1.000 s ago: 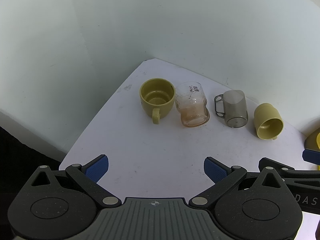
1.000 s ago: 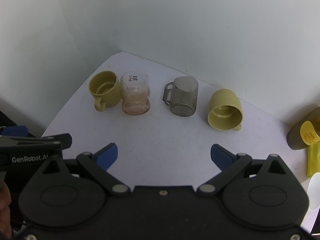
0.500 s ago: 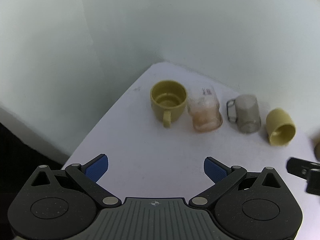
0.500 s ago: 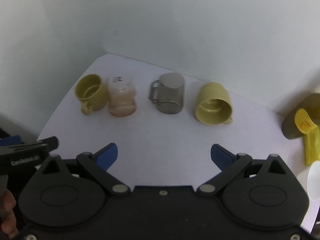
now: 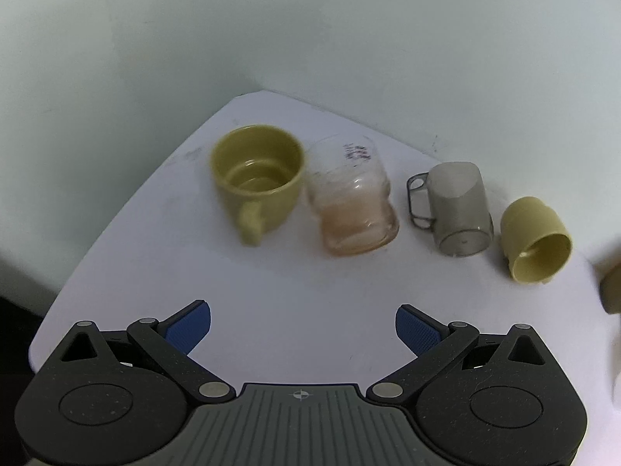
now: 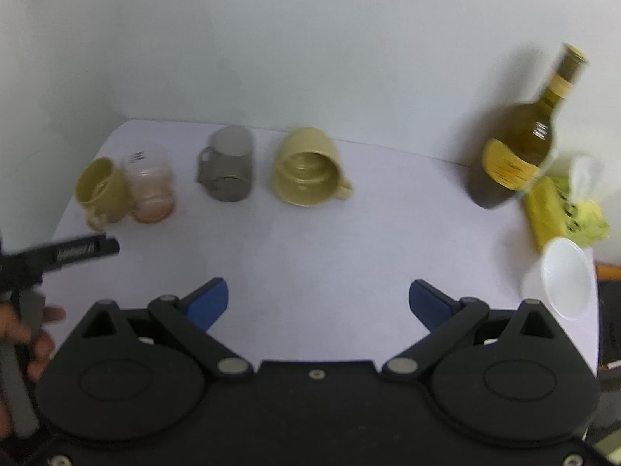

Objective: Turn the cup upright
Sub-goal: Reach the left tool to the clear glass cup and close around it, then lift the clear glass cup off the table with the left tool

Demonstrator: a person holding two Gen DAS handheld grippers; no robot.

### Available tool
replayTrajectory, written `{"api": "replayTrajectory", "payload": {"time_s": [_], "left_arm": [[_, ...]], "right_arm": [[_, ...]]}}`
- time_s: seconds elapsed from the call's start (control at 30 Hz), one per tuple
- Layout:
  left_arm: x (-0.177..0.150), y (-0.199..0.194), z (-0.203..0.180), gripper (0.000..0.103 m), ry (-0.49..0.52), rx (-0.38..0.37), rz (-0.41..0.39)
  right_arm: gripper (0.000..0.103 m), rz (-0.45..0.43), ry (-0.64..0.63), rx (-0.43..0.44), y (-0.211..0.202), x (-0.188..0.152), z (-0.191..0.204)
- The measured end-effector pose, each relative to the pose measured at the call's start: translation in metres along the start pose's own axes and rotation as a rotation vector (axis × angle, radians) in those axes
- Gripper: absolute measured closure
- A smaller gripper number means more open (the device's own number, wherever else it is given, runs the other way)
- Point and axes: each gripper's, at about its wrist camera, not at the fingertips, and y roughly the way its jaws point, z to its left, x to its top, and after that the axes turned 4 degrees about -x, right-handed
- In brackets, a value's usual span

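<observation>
Right wrist view has been swung rightward since 0.5 s ago: glass bottle (image 6: 520, 143), yellow packet (image 6: 559, 209) and white bowl (image 6: 566, 277) are now fully framed at the table's (image 6: 310, 248) right end. The left gripper (image 5: 302, 328) has been brought nearer the cup row. Both it and the right gripper (image 6: 318, 303) are spread wide, nothing pinched. Row, left to right: upright olive mug (image 5: 258, 178), touching clear glass (image 5: 353, 202), grey handled cup (image 5: 458, 206), then tipped olive cup (image 6: 306, 167), on its side, mouth toward cameras, handle right. Nothing lies between the right gripper and tipped cup.
</observation>
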Motion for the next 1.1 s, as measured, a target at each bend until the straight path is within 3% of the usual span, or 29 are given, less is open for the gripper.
{"api": "replayTrajectory", "payload": {"time_s": [0.13, 0.47, 0.53, 0.57, 0.87, 1.1], "left_arm": [[0.023, 0.036, -0.018, 0.000, -0.039, -0.049, -0.003], [0.043, 0.106, -0.032, 0.013, -0.089, 0.040, 0.047], [0.042, 0.112, -0.028, 0.030, -0.109, 0.032, 0.057], [0.042, 0.113, -0.028, 0.034, -0.110, 0.037, 0.059], [-0.001, 0.087, -0.034, 0.035, -0.066, 0.004, 0.097], [-0.054, 0.059, -0.058, 0.035, -0.001, -0.086, 0.141]], "right_arm": [[0.002, 0.020, 0.063, -0.057, -0.002, -0.016, -0.035], [0.002, 0.036, 0.146, -0.133, -0.006, -0.034, -0.097], [0.002, 0.034, 0.146, -0.136, -0.004, -0.035, -0.103], [0.002, 0.030, 0.144, -0.133, -0.004, -0.035, -0.107], [0.002, 0.024, 0.099, -0.078, 0.004, -0.024, -0.096], [0.002, 0.011, 0.059, -0.035, 0.005, -0.013, -0.072]]}}
